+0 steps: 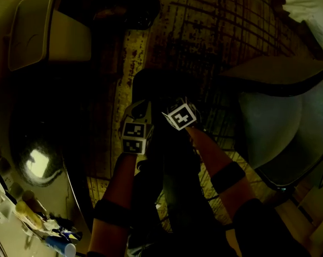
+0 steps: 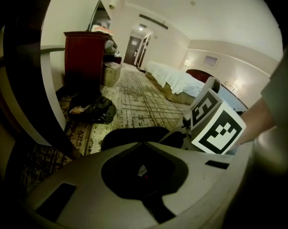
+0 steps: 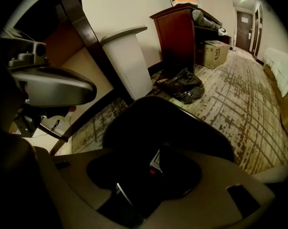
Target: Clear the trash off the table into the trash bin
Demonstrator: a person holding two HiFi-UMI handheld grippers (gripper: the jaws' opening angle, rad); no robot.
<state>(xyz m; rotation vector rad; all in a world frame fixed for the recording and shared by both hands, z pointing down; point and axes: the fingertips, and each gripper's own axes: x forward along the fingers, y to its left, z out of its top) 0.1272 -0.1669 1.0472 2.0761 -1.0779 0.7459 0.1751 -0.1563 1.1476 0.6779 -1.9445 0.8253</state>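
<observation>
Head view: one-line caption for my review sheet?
Hand-held left gripper and right gripper side by side over a dark bin on patterned carpet, grey chair alongside.

i'm looking at a room in dim, warm light. a patterned beige and brown carpet (image 2: 144, 97) covers the floor. a dark red wooden cabinet (image 2: 84, 56) stands against the pale wall (image 3: 120, 8), with a cardboard box (image 3: 212, 52) just beside it. a bed with white bedding (image 2: 170, 82) sits towards the far side. past it i make out a short hallway ending in a dark door (image 2: 132, 50). a grey chair (image 1: 274, 133) stands on the carpet at the right of my head view.
</observation>
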